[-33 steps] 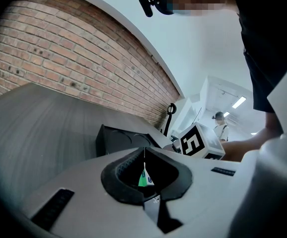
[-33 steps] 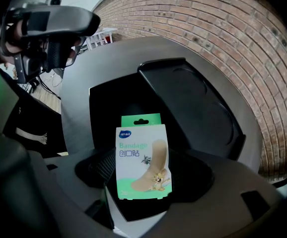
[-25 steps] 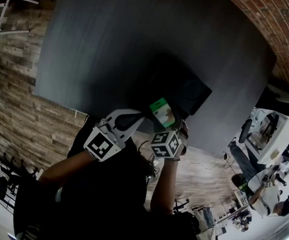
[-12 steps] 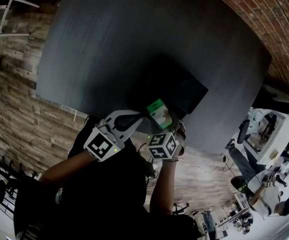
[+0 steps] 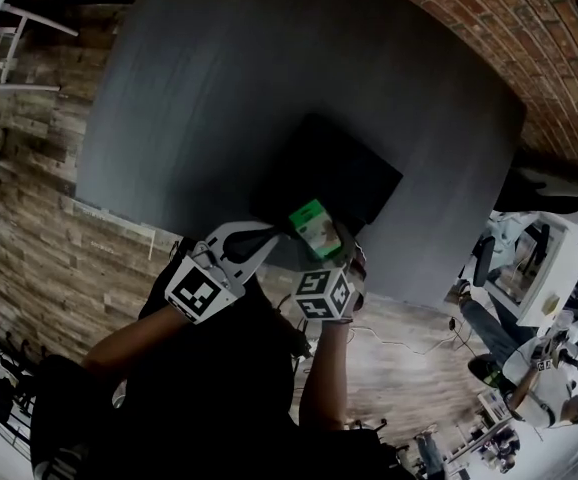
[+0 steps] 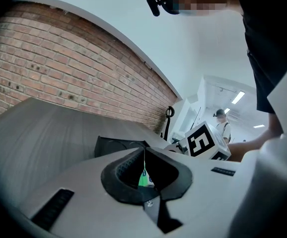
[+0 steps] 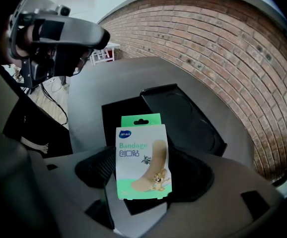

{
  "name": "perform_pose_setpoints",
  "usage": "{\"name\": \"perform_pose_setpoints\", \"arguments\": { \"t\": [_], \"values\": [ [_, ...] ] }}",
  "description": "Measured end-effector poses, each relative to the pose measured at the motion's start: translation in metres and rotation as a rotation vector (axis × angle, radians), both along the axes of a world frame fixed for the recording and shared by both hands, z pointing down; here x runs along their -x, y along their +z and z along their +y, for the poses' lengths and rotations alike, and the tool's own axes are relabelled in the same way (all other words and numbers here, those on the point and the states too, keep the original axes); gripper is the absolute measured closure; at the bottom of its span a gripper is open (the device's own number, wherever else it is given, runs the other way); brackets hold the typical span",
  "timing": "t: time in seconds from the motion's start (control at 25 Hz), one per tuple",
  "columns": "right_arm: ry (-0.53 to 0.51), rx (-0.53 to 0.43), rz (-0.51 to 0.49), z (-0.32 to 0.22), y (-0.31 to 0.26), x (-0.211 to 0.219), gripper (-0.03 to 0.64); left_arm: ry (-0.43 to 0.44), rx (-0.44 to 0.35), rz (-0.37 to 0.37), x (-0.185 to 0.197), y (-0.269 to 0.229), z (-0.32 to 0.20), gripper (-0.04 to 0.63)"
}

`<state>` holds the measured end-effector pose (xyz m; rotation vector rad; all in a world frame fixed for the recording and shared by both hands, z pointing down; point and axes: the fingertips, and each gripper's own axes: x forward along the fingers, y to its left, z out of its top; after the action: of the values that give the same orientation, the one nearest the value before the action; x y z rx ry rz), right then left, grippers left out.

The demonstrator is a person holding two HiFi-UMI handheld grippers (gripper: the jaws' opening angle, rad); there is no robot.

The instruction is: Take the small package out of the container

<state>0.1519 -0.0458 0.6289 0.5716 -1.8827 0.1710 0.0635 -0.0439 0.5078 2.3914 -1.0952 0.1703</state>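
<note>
1. Small package [image 7: 142, 155]: it stands upright between the jaws of the right hand-held gripper [image 7: 144, 177], which are closed against its two side edges. It hangs clear of the black container [image 7: 188, 120] lying open on the bench [image 5: 219, 88].
2. Left hand-held gripper [image 6: 144, 155] has its jaws closed tip to tip on nothing I can make out. A green sliver of the package shows just past them.
3. The step in hand looks like carrying the package off. Keep the squeeze even and the wrist level, sweep toward bare bench, and keep the left tips off the card.
4. Package: flat, thin card with a glossy green-and-white print and a hanging slot on top. It would likely bow or twist if pinched harder.
5. Container: matt black, rigid-looking and squarish, with a round moulded recess in one half. Bench: dull grey and smooth.
</note>
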Motion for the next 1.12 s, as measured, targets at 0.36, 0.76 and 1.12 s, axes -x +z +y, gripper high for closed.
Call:
{"name": "perform_pose_setpoints", "arguments": {
  "t": [0.36, 0.76, 1.12],
  "values": [
    [0.060, -0.077, -0.094, 0.004, -0.027, -0.002, 0.288, -0.015, -0.051, -0.001, -0.003, -0.024, 0.009, 0.561],
    [0.162, -0.170, -0.196, 0.014, -0.054, -0.009, 0.288, -0.010, -0.108, -0.021, -0.004, -0.047, 0.029, 0.561],
    [0.257, -0.231, -0.308, 0.029, -0.079, -0.019, 0.288, 0.002, -0.162, -0.025, -0.016, -0.070, 0.050, 0.561]
  ]
}}
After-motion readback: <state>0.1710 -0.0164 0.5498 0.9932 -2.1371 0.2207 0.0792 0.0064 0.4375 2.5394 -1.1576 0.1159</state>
